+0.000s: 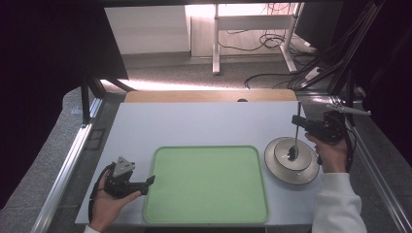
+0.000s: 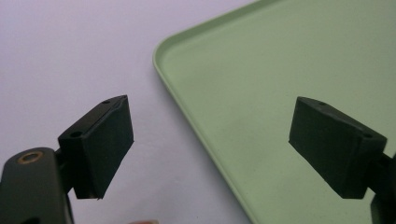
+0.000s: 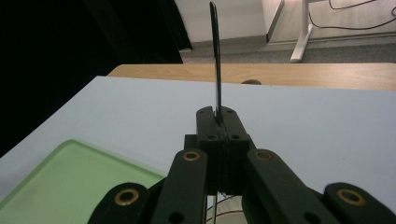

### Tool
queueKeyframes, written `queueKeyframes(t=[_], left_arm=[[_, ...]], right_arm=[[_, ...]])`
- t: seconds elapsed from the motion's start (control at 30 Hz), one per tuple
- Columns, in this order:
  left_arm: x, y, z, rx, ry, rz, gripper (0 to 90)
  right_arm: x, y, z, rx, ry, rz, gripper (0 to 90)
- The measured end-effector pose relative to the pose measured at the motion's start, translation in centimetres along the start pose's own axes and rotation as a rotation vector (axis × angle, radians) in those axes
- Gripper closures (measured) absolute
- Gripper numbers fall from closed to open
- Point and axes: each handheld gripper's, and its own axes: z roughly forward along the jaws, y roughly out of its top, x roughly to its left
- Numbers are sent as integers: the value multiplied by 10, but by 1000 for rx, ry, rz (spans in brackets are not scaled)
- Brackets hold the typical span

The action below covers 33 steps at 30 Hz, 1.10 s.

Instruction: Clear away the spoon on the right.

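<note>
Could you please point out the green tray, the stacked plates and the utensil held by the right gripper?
green tray (image 1: 204,187): high view, bare middle of its floor.
stacked plates (image 1: 277,167): high view, left rim of the stack.
utensil (image 3: 216,56): right gripper view, upright thin handle above the closed jaws of the right gripper (image 3: 219,114).

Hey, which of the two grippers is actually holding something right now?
The right gripper, over the silver plates: its jaws are shut on a thin dark utensil. The left gripper is open, by the green tray.

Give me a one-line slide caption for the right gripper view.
Right hand-held gripper shut on a thin dark metal utensil handle standing upright above the pale blue table.
</note>
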Motion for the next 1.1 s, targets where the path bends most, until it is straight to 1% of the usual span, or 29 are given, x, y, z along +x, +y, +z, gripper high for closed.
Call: queueKeyframes(t=[0.27, 0.5, 0.63, 0.8, 1.03, 1.1], left_arm=[[1, 0, 0, -1, 3, -5, 132], [0, 0, -1, -2, 3, -3, 132], [1, 0, -1, -5, 3, -10, 132], [1, 0, -1, -8, 4, -11, 132], [1, 0, -2, -10, 6, -12, 132], [1, 0, -2, -11, 5, -12, 132]], right_arm=[[6, 1, -2, -9, 13, -6, 895], [12, 4, -7, -22, 18, -19, 895], [15, 5, -9, -27, 25, -23, 895], [21, 6, -8, -27, 50, -33, 895], [29, 7, -7, -24, 66, -47, 895], [33, 7, -7, -20, 81, -53, 895]])
